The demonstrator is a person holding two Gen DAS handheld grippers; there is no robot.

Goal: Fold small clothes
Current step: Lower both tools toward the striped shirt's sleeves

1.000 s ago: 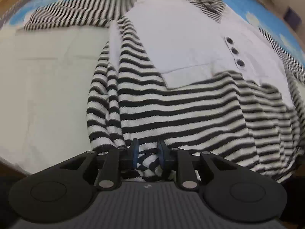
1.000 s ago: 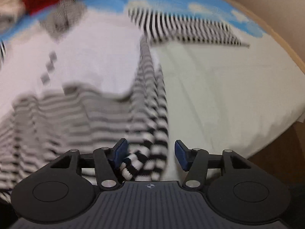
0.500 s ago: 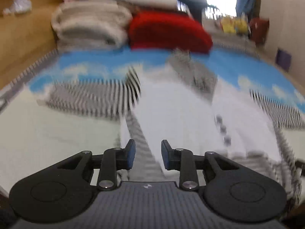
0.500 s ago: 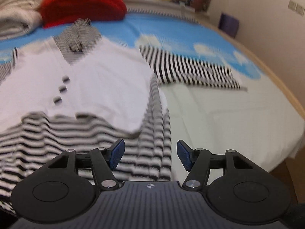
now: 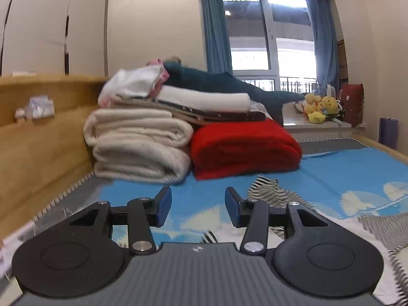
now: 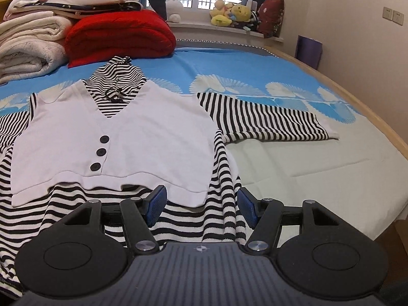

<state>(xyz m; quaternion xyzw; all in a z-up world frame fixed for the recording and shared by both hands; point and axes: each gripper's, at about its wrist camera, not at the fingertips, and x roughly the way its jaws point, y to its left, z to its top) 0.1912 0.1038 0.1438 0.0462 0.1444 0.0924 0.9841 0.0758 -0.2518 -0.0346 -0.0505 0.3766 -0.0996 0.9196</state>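
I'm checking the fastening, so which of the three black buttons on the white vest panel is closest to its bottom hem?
The lowest button, just above the vest's hem band; the other two sit higher.

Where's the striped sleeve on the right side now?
In the right wrist view, the striped sleeve lies flat on the bed sheet, stretched rightward from the white vest.

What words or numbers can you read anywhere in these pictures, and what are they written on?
None can be read.
The small white mark on each gripper's grey body is a symbol, not letters: left gripper, right gripper.
The striped top carries three dark buttons and no print.
The dark red bag on the window sill has a pale pattern too small and blurred to read.
The wall sockets show no readable marking.
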